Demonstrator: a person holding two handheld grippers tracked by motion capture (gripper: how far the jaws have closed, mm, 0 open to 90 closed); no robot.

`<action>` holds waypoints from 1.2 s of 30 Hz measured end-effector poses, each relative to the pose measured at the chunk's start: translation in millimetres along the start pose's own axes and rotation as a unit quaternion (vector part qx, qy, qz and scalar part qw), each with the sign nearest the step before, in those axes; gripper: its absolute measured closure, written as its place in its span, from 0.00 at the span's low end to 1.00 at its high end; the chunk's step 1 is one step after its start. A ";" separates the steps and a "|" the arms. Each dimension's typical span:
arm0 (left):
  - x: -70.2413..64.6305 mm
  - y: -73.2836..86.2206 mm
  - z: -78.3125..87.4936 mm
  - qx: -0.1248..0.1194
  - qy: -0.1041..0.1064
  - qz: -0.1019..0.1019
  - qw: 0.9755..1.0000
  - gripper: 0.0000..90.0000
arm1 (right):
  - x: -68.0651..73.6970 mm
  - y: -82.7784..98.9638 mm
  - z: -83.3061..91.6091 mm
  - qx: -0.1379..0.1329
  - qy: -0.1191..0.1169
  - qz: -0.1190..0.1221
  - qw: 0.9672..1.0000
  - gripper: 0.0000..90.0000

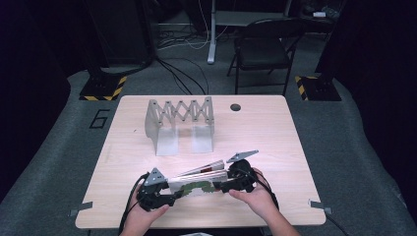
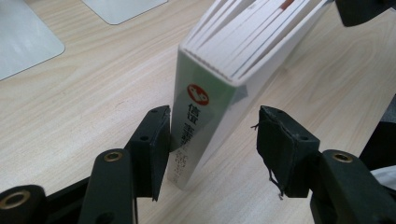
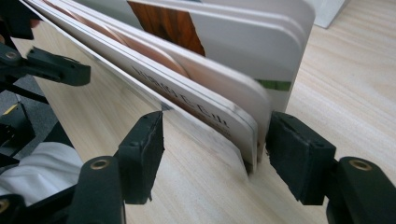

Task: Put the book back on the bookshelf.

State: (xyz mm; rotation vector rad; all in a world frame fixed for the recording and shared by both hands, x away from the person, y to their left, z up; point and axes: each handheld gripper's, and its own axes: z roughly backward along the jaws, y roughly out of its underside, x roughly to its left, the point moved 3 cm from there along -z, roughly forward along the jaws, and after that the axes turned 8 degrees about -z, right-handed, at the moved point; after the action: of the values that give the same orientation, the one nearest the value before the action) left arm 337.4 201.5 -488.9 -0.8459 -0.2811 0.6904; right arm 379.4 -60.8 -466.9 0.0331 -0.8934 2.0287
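A thick board book point(image 1: 196, 183) stands tilted on its edge near the table's front edge, its pages fanned apart at the top. My left gripper point(image 1: 173, 196) straddles the spine end point(image 2: 201, 116). One pad lies against the green-and-white spine, while the other pad point(image 2: 280, 144) stands clear of it, so my left gripper point(image 2: 212, 140) is open. My right gripper point(image 1: 223, 186) straddles the opposite end, with the rounded page corners point(image 3: 219, 107) between its jaws. The pad on the picture's left point(image 3: 144, 149) is well off the cover, so my right gripper point(image 3: 215, 140) is open too.
A grey expanding metal book rack point(image 1: 179, 118) stands at the table's middle back, and its base plates point(image 2: 28, 42) lie beyond the book. There is a cable hole point(image 1: 235, 107) at the table's far side. A folding chair point(image 1: 263, 49) stands behind the table.
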 end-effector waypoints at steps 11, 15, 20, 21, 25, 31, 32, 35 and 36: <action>2.1 -7.2 2.7 -0.013 0.007 -0.017 1.000 0.52 | -11.7 7.3 -12.1 0.023 0.001 0.002 1.000 0.41; 2.3 -10.6 5.2 -0.018 0.015 -0.030 0.999 0.53 | -15.5 9.3 -12.5 0.026 0.004 -0.018 0.999 0.41; 0.5 -11.2 6.7 -0.012 0.015 -0.037 0.999 0.56 | -21.9 10.1 -15.6 0.028 -0.001 -0.017 0.999 0.45; -0.3 -11.4 6.5 -0.015 0.012 -0.038 0.999 0.56 | -21.7 10.2 -16.2 0.029 -0.004 -0.020 0.999 0.46; -2.1 -12.0 8.1 -0.010 0.017 -0.044 0.999 0.57 | -21.2 9.0 -18.5 0.028 -0.010 -0.020 0.999 0.52; -7.4 -15.1 10.6 -0.019 0.013 -0.052 0.998 0.63 | -21.5 5.3 -20.4 0.021 -0.008 -0.022 1.000 0.54; -8.9 -15.5 11.1 -0.020 0.013 -0.050 0.998 0.64 | -21.5 4.6 -20.9 0.020 -0.003 -0.021 1.000 0.54; -12.9 -17.3 15.3 -0.018 0.019 -0.062 0.998 0.69 | -21.5 2.6 -22.8 0.011 0.002 -0.011 1.000 0.54; -14.9 -18.2 16.5 -0.019 0.023 -0.063 0.998 0.70 | -21.6 1.8 -23.1 0.012 0.005 -0.008 1.000 0.54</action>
State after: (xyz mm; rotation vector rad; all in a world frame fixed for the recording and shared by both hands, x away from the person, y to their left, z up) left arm 326.3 192.9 -463.8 -0.8718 -0.3038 0.5496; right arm 397.9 -63.0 -492.4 0.0434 -0.8598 2.0234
